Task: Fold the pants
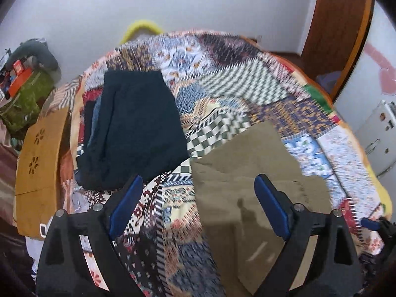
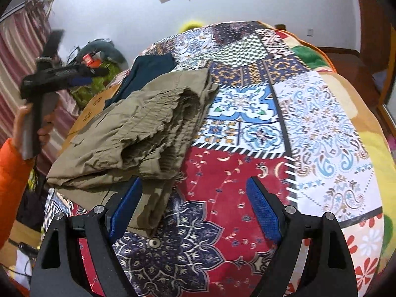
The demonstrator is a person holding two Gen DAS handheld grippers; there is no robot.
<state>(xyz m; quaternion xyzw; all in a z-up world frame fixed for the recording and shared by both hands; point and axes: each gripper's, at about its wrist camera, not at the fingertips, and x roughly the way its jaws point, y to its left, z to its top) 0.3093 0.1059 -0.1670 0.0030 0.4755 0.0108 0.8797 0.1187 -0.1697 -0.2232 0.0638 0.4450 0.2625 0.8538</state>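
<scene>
Khaki pants lie folded in a bundle on the patchwork bedspread; they also show in the left wrist view. My left gripper is open and empty, held above the bed with its right finger over the khaki cloth. It also shows raised at the left of the right wrist view. My right gripper is open and empty, low over the bedspread, its left finger at the pants' near edge.
Dark navy folded pants lie on the bed's far left side. A wooden board stands left of the bed. A green bag with clutter sits by the wall. A wooden door is at the right.
</scene>
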